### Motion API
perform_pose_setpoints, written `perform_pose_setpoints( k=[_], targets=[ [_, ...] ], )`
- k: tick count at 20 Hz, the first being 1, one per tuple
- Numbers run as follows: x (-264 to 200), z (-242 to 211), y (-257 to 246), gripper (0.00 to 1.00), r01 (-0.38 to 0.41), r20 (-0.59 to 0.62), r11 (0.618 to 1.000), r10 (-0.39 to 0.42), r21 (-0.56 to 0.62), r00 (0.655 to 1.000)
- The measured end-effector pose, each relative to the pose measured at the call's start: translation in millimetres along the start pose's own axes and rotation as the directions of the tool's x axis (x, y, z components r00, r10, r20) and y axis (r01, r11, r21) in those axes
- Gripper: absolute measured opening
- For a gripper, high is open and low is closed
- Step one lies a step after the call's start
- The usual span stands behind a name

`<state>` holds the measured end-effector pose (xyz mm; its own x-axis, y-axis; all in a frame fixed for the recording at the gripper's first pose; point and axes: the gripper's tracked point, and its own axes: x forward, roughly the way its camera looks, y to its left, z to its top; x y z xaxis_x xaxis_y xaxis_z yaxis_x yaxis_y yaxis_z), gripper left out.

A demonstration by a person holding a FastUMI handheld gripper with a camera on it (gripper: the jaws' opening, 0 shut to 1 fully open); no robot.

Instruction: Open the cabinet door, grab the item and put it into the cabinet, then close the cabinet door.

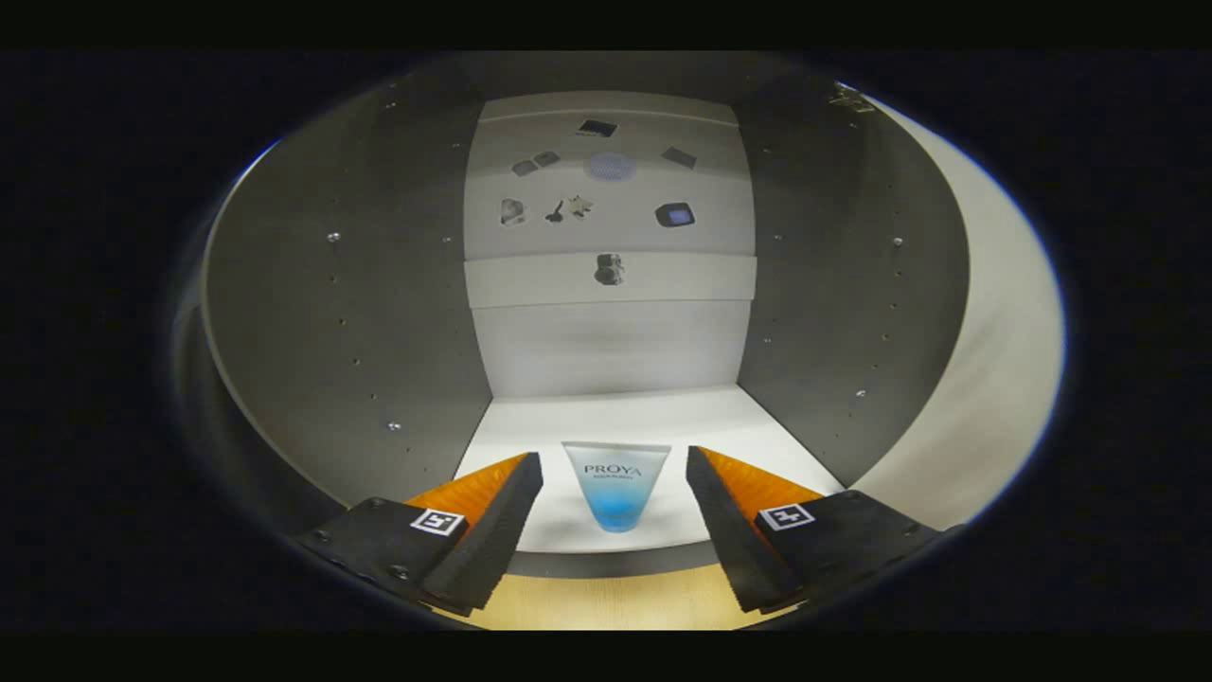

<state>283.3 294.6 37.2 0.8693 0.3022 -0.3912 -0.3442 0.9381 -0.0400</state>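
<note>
Backing the released tongs (614, 493) straight out, clearing the standing tube (616, 485) on the cabinet floor (663, 417); then reaching for the door (994, 379).

Cabinet (379, 332) interior, seen ahead of the gripper (615, 493), whose fingers stand apart. Grey side walls dotted with peg holes flank a pale back panel (611, 346) bearing small dark stickers (674, 215). The white floor beyond the fingers is brightly lit. A light wooden surface (606, 601) lies beneath the fingers.

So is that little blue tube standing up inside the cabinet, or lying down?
Standing up, on its cap end. The tube sits on the cabinet floor near the front edge, between the open tool's fingers, which do not touch it.
</note>
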Motion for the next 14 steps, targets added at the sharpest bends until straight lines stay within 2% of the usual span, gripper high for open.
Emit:
perform_pose_setpoints(
  k=[7,14],
  targets=[
    [-82,-5,8,0.97,-0.028,0.106,1.000,0.026,0.011,0.994],
    [-174,-36,-10,0.97,-0.047,0.169,0.998,0.041,0.031,0.985]
  ],
)
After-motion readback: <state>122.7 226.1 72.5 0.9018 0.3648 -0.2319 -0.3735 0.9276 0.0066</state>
